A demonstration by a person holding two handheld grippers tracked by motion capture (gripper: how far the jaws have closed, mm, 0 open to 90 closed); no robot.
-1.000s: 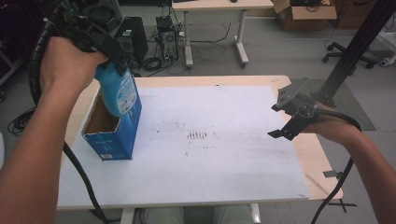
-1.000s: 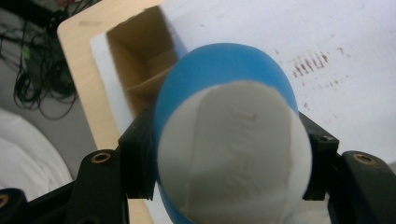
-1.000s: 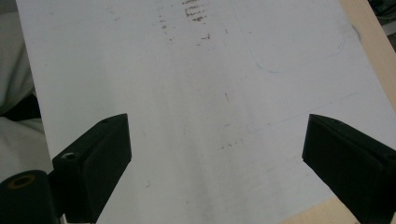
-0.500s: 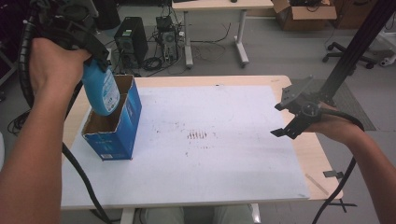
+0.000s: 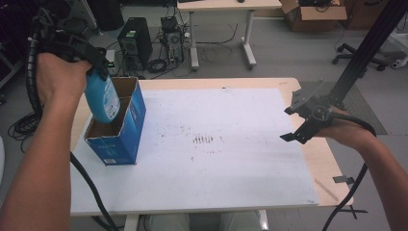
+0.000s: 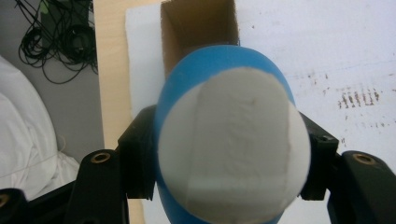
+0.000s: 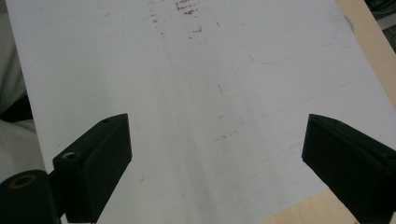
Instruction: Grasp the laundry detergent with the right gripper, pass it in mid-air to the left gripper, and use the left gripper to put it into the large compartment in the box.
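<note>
My left gripper [image 5: 96, 72] is shut on a blue bottle [image 5: 102, 98], held upright at the table's left. The bottle's lower end reaches the open top of a blue cardboard box [image 5: 122, 132] standing on the white sheet [image 5: 231, 163]. In the left gripper view the bottle [image 6: 229, 140] shows a white end between both black jaws, with the box's brown inside [image 6: 198, 23] beyond it. My right gripper [image 5: 289, 124] hovers open over the sheet's right edge; its jaws stand wide apart around bare sheet [image 7: 187, 70], with the gripper [image 7: 217, 158] holding nothing.
The wooden table [image 5: 332, 163] shows past the sheet on the right. Brown smudges [image 5: 204, 139] mark the sheet's middle. On the floor behind the table stand a computer tower [image 5: 132, 41] with cables and another desk [image 5: 226, 19]. A black pole [image 5: 370, 53] rises at the right.
My left hand has carried the bottle leftward and down, from over the box's right wall to its open top. The right gripper has stayed where it was.
</note>
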